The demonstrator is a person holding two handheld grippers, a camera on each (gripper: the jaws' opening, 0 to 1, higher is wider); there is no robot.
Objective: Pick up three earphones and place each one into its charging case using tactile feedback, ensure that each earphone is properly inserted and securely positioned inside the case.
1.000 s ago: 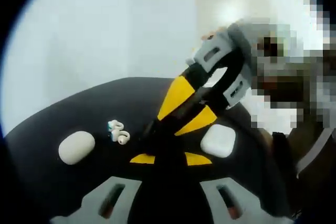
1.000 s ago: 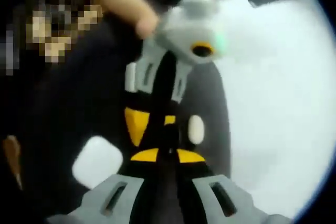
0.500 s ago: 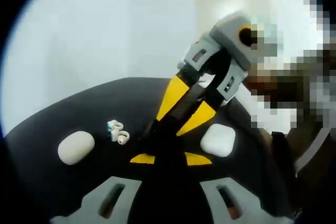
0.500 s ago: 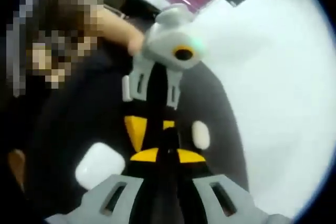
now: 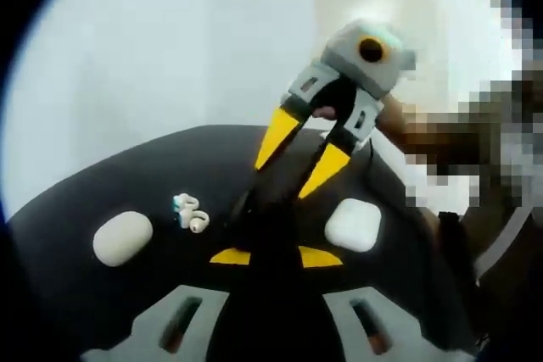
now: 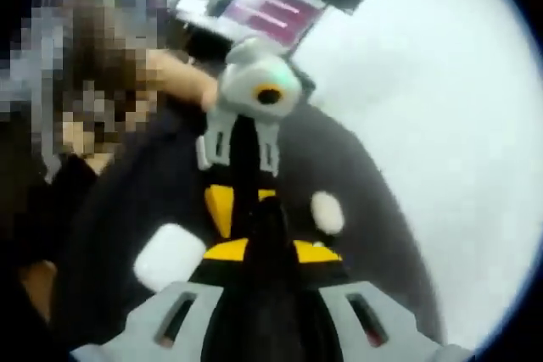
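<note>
Earphones [image 5: 190,214] lie loose on dark mat [image 5: 102,188] at 9 o'clock of left gripper [image 5: 276,253], oval case [image 5: 123,237] beside. Square case [image 5: 353,225] at 3. Right gripper [image 5: 288,174] crosses – both grippers' tips dark, gap cannot be judged.

Two white cases lie on the dark surface [image 5: 102,184]: a rounded case [image 5: 123,237] and a squarer case [image 5: 353,225]. A small cluster of earphones [image 5: 190,213] is too small to count. Two tongs show.
</note>
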